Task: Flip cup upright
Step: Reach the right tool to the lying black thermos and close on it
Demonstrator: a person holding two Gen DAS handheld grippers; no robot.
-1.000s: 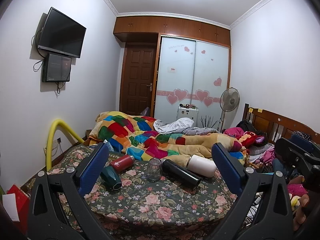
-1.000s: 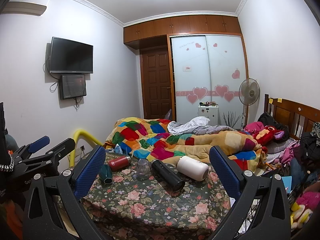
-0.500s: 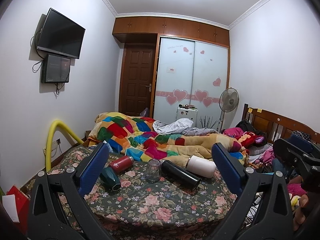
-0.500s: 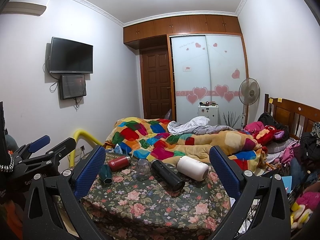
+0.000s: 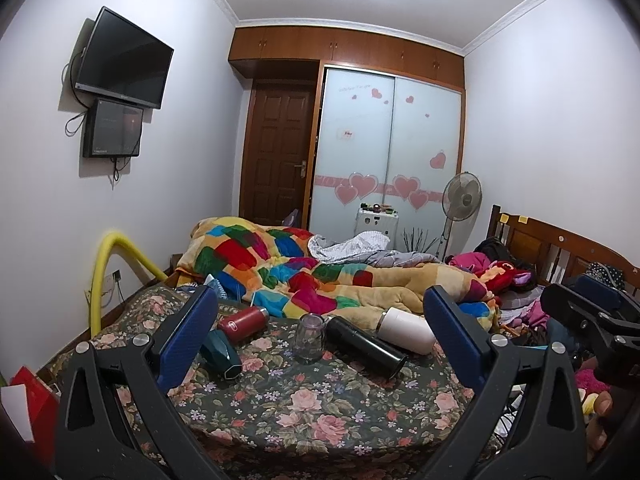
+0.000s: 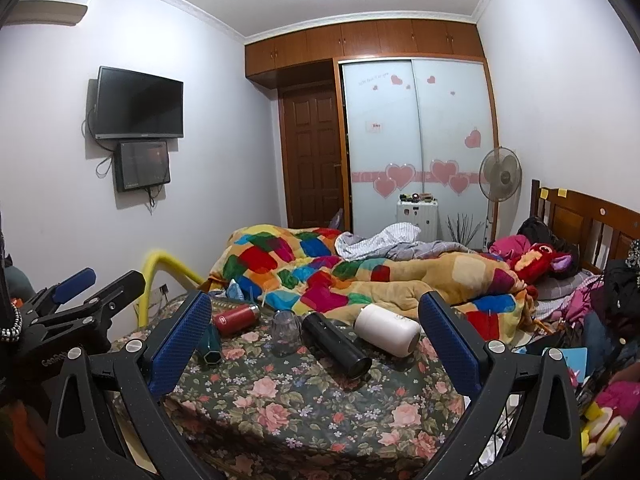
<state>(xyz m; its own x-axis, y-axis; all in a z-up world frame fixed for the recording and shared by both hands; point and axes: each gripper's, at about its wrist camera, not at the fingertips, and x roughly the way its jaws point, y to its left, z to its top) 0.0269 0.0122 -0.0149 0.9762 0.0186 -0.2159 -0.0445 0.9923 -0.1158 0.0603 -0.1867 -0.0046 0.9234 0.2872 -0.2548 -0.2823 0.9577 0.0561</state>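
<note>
Several cups lie on the floral tablecloth [image 5: 304, 404]: a red flask [image 5: 243, 322], a dark green cup [image 5: 221, 353], a black flask [image 5: 365, 346] and a white cup [image 5: 406, 329], all on their sides. A clear glass [image 5: 309, 337] stands mouth down among them. They also show in the right wrist view: red flask [image 6: 235, 318], green cup [image 6: 210, 344], glass [image 6: 285, 332], black flask [image 6: 335, 344], white cup [image 6: 387, 329]. My left gripper [image 5: 318, 344] and right gripper [image 6: 314, 344] are both open, empty, and held back from the cups.
A bed with a patchwork quilt [image 5: 280, 272] lies just behind the table. A yellow tube [image 5: 105, 268] arches at the left wall. The right gripper shows at the right edge of the left view [image 5: 592, 320]; the left gripper shows at the left of the right view [image 6: 76, 304]. Clutter lies right of the table.
Both views have shifted only slightly; the cups have not moved and both grippers stay open.
</note>
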